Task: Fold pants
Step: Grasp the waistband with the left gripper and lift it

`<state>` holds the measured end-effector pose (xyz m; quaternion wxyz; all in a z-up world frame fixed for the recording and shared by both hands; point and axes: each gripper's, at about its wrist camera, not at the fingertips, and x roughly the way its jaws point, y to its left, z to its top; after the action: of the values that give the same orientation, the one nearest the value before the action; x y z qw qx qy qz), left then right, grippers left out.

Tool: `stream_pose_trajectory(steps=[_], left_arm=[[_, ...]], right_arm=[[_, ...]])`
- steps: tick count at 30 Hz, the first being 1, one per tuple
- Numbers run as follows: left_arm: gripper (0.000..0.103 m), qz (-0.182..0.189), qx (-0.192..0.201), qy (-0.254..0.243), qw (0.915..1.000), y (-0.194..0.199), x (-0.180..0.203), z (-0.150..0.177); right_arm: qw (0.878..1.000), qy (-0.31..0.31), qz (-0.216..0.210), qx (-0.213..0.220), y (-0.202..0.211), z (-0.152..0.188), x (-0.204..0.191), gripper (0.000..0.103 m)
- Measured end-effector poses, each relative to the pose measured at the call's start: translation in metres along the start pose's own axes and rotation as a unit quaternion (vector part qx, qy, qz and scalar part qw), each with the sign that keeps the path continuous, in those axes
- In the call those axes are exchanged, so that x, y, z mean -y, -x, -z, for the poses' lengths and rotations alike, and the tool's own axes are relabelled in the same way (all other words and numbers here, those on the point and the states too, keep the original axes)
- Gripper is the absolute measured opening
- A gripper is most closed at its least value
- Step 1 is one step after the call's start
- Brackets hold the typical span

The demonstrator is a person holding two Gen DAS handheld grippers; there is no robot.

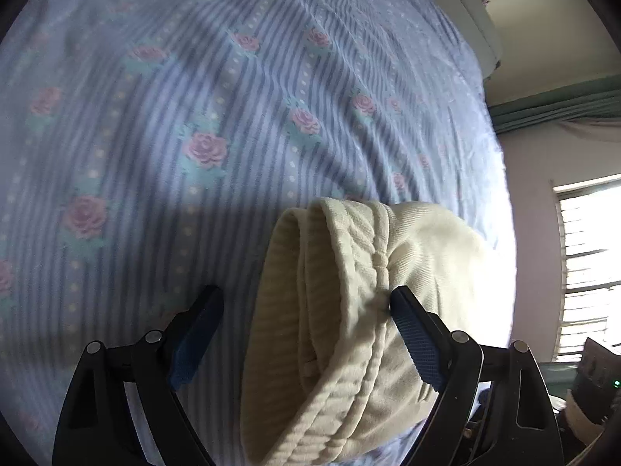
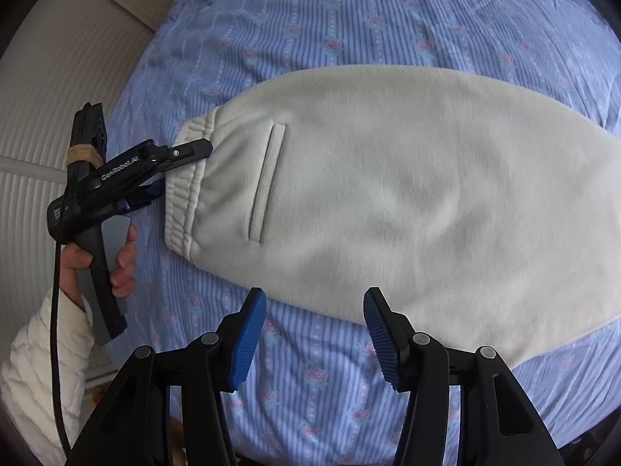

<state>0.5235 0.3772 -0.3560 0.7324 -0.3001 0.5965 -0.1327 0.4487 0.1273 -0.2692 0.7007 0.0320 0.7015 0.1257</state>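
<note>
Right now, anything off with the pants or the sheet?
Nothing damaged or spilled. The cream pants lie flat on the striped floral sheet, which is only lightly wrinkled. The left gripper stands open around the waistband; the right gripper is open and empty.

The cream fleece pants (image 2: pixel 388 194) lay flat on the bed, spread just ahead of the right claw (image 2: pixel 315 334), slit pocket facing up. Their ribbed elastic waistband (image 1: pixel 341 310) sat between the wide-spread fingers of the left claw (image 1: pixel 306 303), touching one pad.
</note>
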Motion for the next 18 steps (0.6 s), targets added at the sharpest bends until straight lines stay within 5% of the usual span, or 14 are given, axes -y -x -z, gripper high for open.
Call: stream_pose_trajectory(steps=[2, 5, 6, 7, 9, 10, 15, 17, 18], left_arm=[[0.087, 0.013, -0.002, 0.002, 0.9999, -0.003, -0.005, 0.0], [0.084, 0.086, -0.021, 0.028, 0.9957, -0.007, -0.015, -0.002], [0.077, 0.101, -0.03, 0.034, 0.9938, -0.009, -0.016, -0.001], [0.058, 0.116, -0.04, 0.034, 0.9918, -0.01, -0.017, 0.0], [0.038, 0.141, -0.054, 0.041, 0.9877, -0.01, -0.021, -0.001], [0.037, 0.153, -0.053, 0.045, 0.9857, -0.008, -0.024, -0.001], [0.044, 0.116, -0.047, 0.057, 0.9905, -0.019, -0.031, 0.002], [0.04, 0.105, -0.042, 0.075, 0.9908, -0.018, -0.026, 0.0], [0.029, 0.1, -0.043, 0.075, 0.9912, -0.017, -0.021, 0.002]], right_arm=[[1.0, 0.001, -0.001, -0.004, -0.004, -0.002, -0.003, 0.054], [1.0, 0.011, -0.003, -0.008, -0.008, -0.003, -0.01, 0.054], [1.0, 0.013, -0.003, -0.009, -0.009, -0.003, -0.011, 0.054], [1.0, 0.016, -0.005, -0.011, -0.01, -0.003, -0.013, 0.054], [1.0, 0.018, -0.007, -0.013, -0.01, -0.002, -0.015, 0.054], [1.0, 0.02, -0.007, -0.013, -0.01, -0.002, -0.017, 0.054], [0.999, 0.03, -0.009, -0.011, -0.009, -0.004, -0.022, 0.054], [0.999, 0.033, -0.01, -0.009, -0.007, -0.003, -0.024, 0.054], [0.999, 0.034, -0.011, -0.006, -0.005, -0.002, -0.025, 0.054]])
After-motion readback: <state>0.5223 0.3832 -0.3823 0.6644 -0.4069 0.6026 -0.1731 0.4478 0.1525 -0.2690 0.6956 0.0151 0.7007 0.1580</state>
